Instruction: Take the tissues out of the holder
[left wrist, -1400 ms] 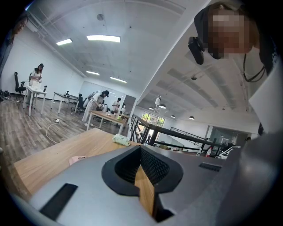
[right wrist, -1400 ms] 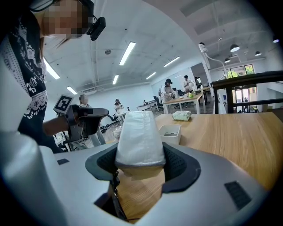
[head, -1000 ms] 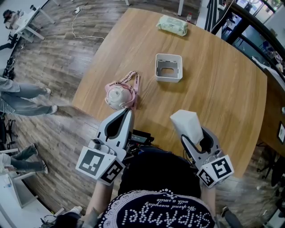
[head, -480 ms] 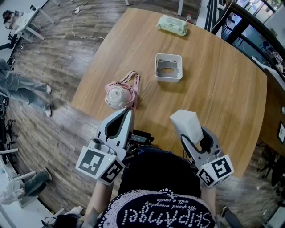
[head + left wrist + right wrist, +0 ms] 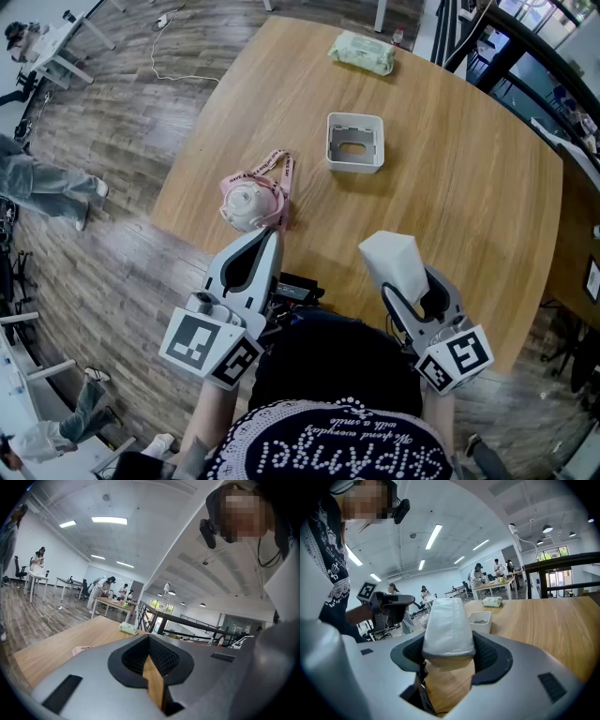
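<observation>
My right gripper is clamped on the tissue pack. Its jaws stand wide, with a pad pressed to each side of the pack's near end. The pack is white and soft. Its long axis runs along the jaws, pointing away from me and leaning slightly to the upper left of the head view, and its far end sticks out well past the fingertips. In the right gripper view the tissue pack rises through the middle of the frame between the dark pads of the right gripper.

The holder, a white square box, sits upright on the table at upper centre, open side up and well apart from the pack. The right gripper view shows the holder just right of the pack, further back on the wood.

Both grippers sit low in the head view, one on each side of my body. Their marker cubes are nearest the bottom edge and their noses point up the frame toward the table. The left gripper leans toward the upper right, and its tip is just below a pink mask near the table's edge. In the left gripper view the jaws of the left gripper meet at the tips with nothing between them.
</observation>
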A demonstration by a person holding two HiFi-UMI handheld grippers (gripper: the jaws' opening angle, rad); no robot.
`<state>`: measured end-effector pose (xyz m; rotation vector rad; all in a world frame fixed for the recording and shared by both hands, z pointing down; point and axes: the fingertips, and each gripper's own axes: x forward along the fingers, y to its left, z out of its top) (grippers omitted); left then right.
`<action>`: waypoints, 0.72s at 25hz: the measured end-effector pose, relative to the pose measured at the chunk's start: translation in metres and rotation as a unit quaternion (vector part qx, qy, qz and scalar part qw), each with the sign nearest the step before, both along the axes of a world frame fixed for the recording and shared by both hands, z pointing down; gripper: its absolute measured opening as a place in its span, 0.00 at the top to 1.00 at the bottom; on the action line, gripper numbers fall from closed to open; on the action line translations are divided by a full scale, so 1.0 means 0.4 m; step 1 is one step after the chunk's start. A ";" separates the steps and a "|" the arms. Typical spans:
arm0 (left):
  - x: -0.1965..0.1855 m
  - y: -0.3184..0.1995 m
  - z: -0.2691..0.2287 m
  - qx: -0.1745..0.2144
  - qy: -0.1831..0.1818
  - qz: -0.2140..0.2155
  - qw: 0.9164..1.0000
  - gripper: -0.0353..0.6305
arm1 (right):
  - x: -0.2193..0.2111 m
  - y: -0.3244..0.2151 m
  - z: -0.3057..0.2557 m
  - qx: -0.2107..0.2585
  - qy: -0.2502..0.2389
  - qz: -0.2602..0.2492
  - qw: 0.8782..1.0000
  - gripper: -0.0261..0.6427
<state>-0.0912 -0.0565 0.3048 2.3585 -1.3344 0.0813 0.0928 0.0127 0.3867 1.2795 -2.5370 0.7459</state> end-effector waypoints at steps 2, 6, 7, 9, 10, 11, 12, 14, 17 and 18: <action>0.001 -0.001 0.000 0.000 0.000 0.000 1.000 0.94 | 0.000 -0.001 0.000 0.001 0.001 0.000 1.000 0.56; -0.001 0.000 -0.001 0.001 0.001 -0.001 1.000 0.94 | 0.001 0.000 0.001 -0.001 0.001 0.001 1.000 0.56; -0.002 0.000 -0.001 0.001 0.001 -0.001 1.000 0.94 | 0.002 0.000 0.001 -0.001 0.001 0.002 1.000 0.56; -0.003 0.001 -0.002 0.001 0.001 -0.002 1.000 0.94 | 0.002 0.001 0.001 -0.002 0.002 0.003 1.000 0.56; -0.004 0.001 -0.002 0.001 0.001 -0.002 1.000 0.94 | 0.002 0.001 0.001 -0.002 0.002 0.003 1.000 0.56; -0.005 0.001 -0.002 0.001 0.001 -0.002 1.000 0.94 | 0.001 0.001 0.001 -0.002 0.002 0.003 1.000 0.56; -0.006 0.002 -0.002 0.000 0.001 -0.002 1.000 0.94 | 0.000 0.002 0.000 -0.002 0.003 0.002 1.000 0.56; -0.007 0.003 -0.003 0.001 0.001 -0.003 1.000 0.94 | -0.001 0.002 -0.001 -0.001 0.004 0.001 1.000 0.56; -0.009 0.005 -0.005 0.002 0.002 -0.004 1.000 0.94 | -0.001 0.003 -0.003 -0.001 0.005 0.000 1.000 0.56; -0.010 0.005 -0.006 0.002 0.002 -0.004 1.000 0.94 | -0.002 0.004 -0.003 -0.001 0.005 0.000 1.000 0.56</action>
